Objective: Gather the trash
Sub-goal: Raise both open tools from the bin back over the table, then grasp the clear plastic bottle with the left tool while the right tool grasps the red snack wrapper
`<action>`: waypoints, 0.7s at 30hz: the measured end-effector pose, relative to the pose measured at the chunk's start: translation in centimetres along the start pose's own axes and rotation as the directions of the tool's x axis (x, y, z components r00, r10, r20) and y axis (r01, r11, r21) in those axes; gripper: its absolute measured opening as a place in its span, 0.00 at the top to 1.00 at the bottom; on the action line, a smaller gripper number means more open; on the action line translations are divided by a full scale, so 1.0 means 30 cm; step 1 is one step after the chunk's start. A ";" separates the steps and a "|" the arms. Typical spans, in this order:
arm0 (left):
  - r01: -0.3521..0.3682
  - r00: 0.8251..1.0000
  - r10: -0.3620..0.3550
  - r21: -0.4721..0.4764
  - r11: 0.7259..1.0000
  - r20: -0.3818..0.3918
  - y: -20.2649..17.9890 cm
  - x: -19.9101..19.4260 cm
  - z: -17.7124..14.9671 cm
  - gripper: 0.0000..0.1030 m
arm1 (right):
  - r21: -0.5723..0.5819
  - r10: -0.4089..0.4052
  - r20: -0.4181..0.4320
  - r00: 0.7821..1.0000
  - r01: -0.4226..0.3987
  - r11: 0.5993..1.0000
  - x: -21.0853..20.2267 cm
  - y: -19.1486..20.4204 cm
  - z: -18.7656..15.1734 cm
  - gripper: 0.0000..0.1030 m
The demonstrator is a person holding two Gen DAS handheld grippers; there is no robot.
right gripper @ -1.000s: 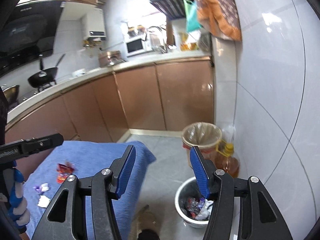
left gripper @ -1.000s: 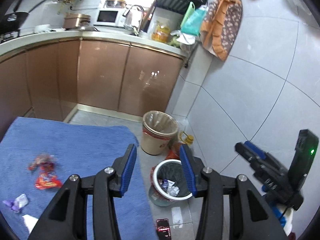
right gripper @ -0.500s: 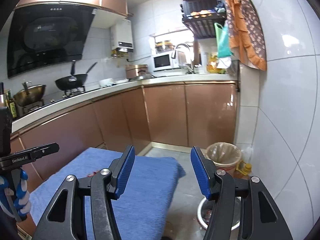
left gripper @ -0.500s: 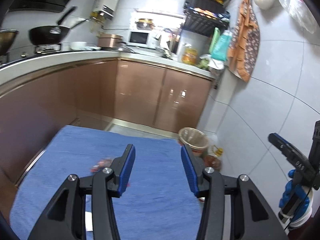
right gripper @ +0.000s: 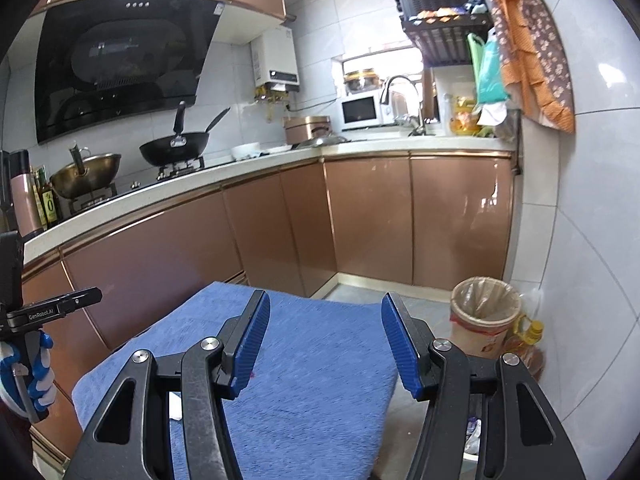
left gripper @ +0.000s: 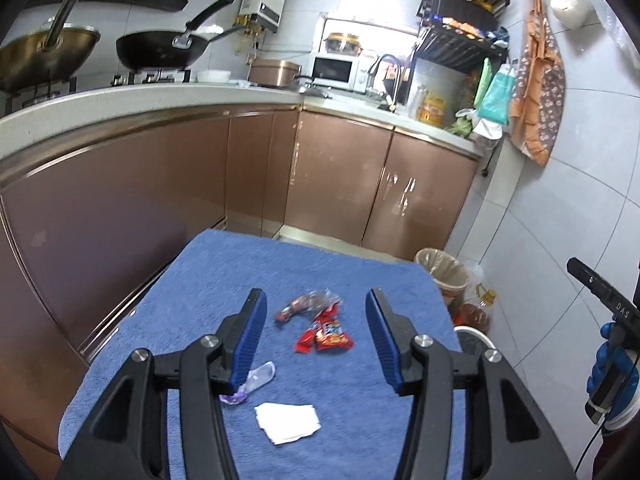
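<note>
Trash lies on a blue towel [left gripper: 352,280]: a red snack wrapper [left gripper: 326,336], a clear wrapper with red inside [left gripper: 308,303], a purple wrapper [left gripper: 256,380] and a white paper scrap [left gripper: 287,421]. My left gripper [left gripper: 316,342] is open and empty, hovering above the red wrapper. My right gripper [right gripper: 324,350] is open and empty above the towel [right gripper: 320,380], which shows bare in that view. A beige lined bin [left gripper: 442,272] stands on the floor to the right; it also shows in the right wrist view [right gripper: 484,320]. A white bin's rim [left gripper: 476,338] peeks past the towel edge.
Brown cabinets [left gripper: 340,184] and a counter with woks [left gripper: 160,46] run behind. A yellow oil bottle [right gripper: 528,340] stands by the beige bin against the tiled wall [left gripper: 560,220]. The other hand's gripper shows at the right edge [left gripper: 604,292].
Both grippers swung from over the floor bins back left and up over the towel. The wrappers now lie between the left gripper's fingers. Both stayed open.
</note>
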State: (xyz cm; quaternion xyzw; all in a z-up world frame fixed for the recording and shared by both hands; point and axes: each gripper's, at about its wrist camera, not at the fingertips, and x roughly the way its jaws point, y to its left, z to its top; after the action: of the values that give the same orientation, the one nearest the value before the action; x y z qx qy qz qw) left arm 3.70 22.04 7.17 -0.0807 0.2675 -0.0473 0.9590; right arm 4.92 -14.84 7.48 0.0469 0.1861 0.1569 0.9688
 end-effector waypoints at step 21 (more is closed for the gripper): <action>0.186 0.910 -0.123 0.122 0.975 -0.396 0.169 0.645 -0.034 0.51 | -0.039 0.263 -0.307 0.915 -0.288 0.957 0.579 0.228 -0.207 0.49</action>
State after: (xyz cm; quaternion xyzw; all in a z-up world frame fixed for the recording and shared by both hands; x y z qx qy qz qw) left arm 19.90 24.30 -4.38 -0.0150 0.4395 -0.1591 0.8839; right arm 15.93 -2.57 -3.26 0.0078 0.3151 0.3047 0.8988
